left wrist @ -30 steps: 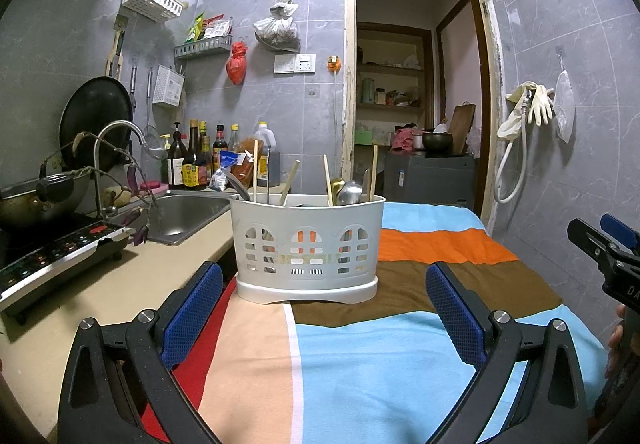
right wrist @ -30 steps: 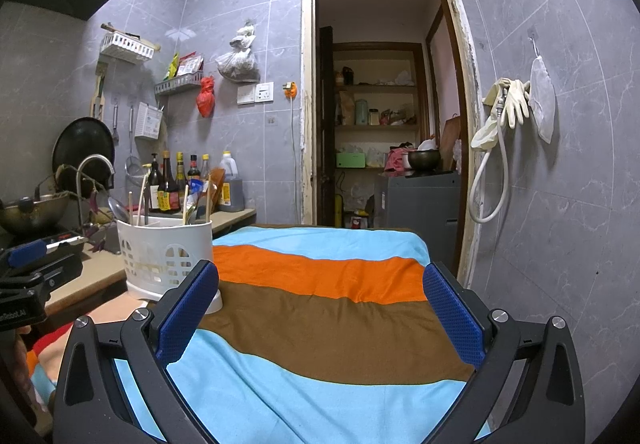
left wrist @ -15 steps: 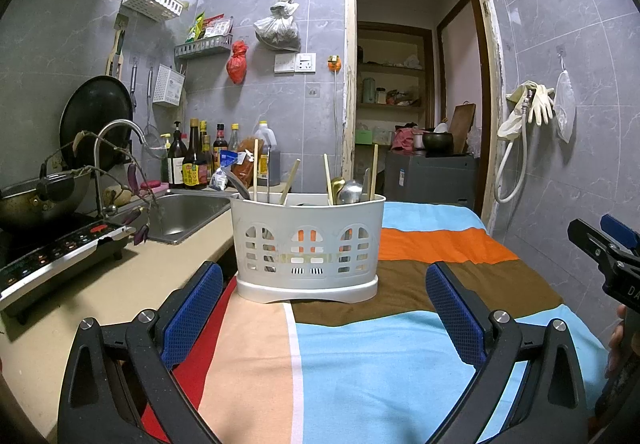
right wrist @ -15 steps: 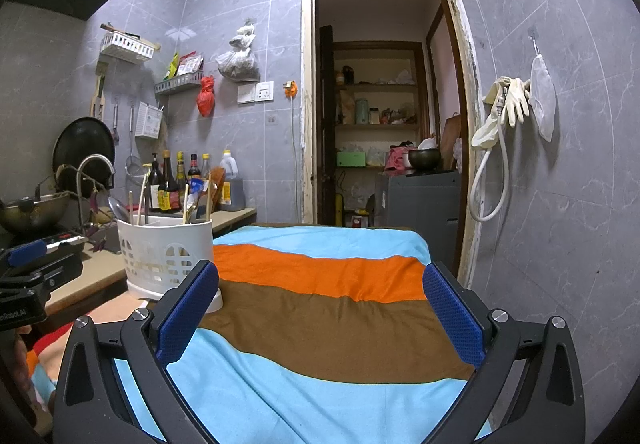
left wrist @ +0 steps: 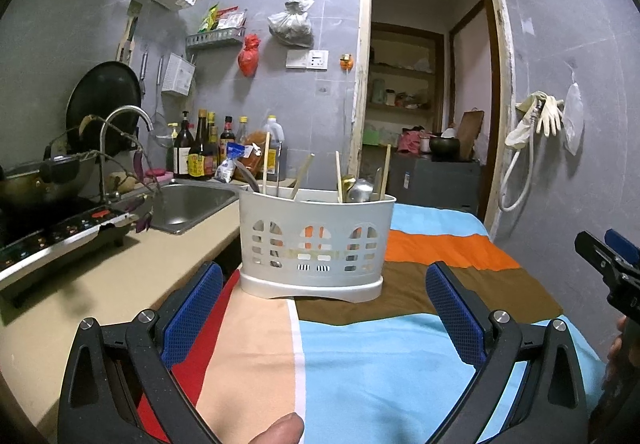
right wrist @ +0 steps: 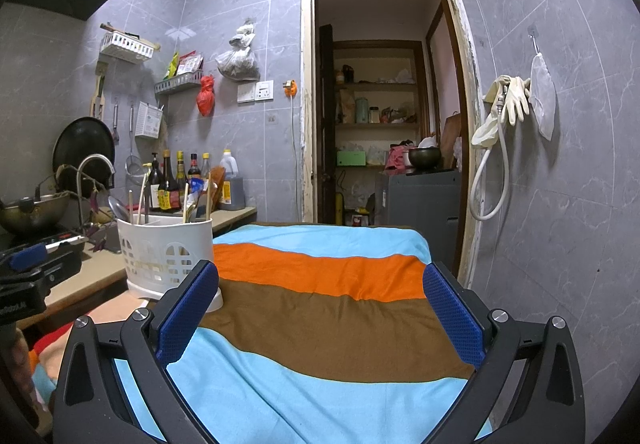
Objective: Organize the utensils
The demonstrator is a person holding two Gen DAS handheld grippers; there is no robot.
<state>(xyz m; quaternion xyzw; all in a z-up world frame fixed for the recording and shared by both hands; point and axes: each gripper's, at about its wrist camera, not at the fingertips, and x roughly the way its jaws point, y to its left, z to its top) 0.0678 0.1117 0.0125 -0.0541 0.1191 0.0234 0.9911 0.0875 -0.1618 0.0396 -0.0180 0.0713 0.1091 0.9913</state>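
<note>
The white utensil caddy (left wrist: 316, 244) stands upright at the left edge of the striped cloth (left wrist: 380, 360) covering the table, adjacent to the beige countertop (left wrist: 100, 284). Chopsticks (left wrist: 265, 160) and a metal spoon (left wrist: 360, 190) stand inside it, handles and bowls projecting above the rim. The left gripper (left wrist: 324, 308) is spread wide, empty, and aimed at the caddy, apart from it. The right gripper (right wrist: 320, 308) is likewise spread and empty, positioned over the cloth toward its right edge, with the caddy to its left.
</note>
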